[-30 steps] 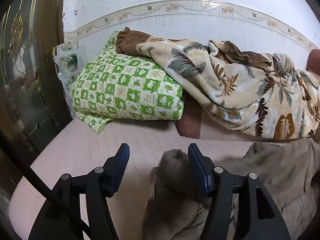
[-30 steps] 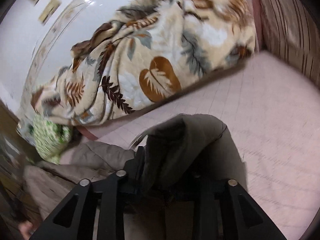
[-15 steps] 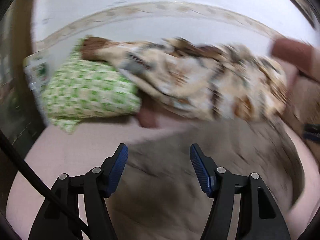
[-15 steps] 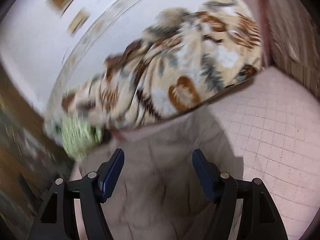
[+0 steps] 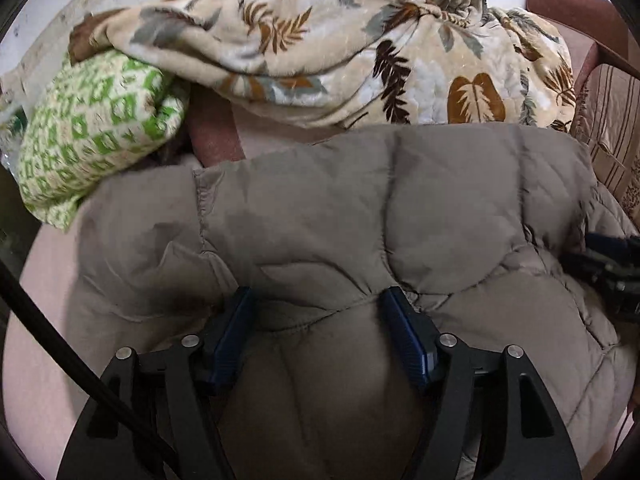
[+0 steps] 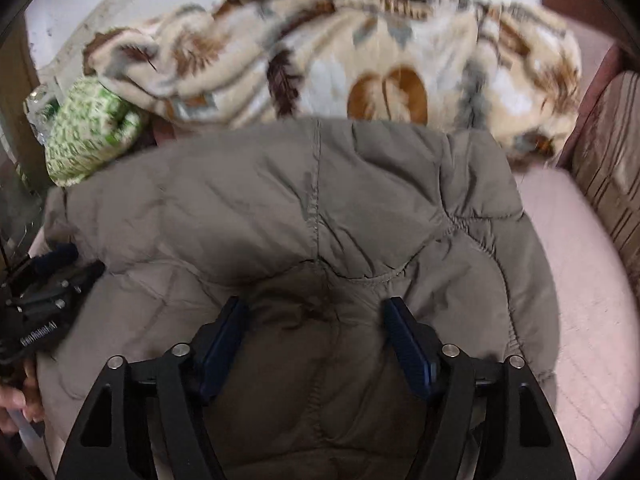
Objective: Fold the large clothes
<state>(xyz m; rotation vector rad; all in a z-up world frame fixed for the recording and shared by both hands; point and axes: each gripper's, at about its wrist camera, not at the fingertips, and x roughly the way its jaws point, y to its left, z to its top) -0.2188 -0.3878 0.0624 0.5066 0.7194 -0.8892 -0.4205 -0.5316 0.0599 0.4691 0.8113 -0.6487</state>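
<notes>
A grey-brown padded jacket (image 5: 400, 208) lies folded in a thick bundle on the pink bed; the right wrist view shows it as well (image 6: 280, 200). My left gripper (image 5: 316, 304) points down onto its near left part, jaws opening, puffy fabric bulging between the blue pads without being pinched. My right gripper (image 6: 314, 312) stands the same way on the near right part, jaws opening wide over the fabric. Each gripper shows at the edge of the other's view: the right gripper (image 5: 588, 250), the left gripper (image 6: 80, 260).
A leaf-print blanket (image 5: 360, 52) is heaped along the wall behind the jacket. A green-checked pillow (image 5: 92, 132) lies at the back left. A striped upholstered side (image 5: 612, 128) bounds the right. Pink sheet (image 6: 580, 280) shows to the jacket's right. A hand (image 6: 16, 400) holds the left gripper.
The right gripper held a fold of the jacket a second ago and has let it go and opened. Both grippers have swung over and come down onto the flattened jacket.
</notes>
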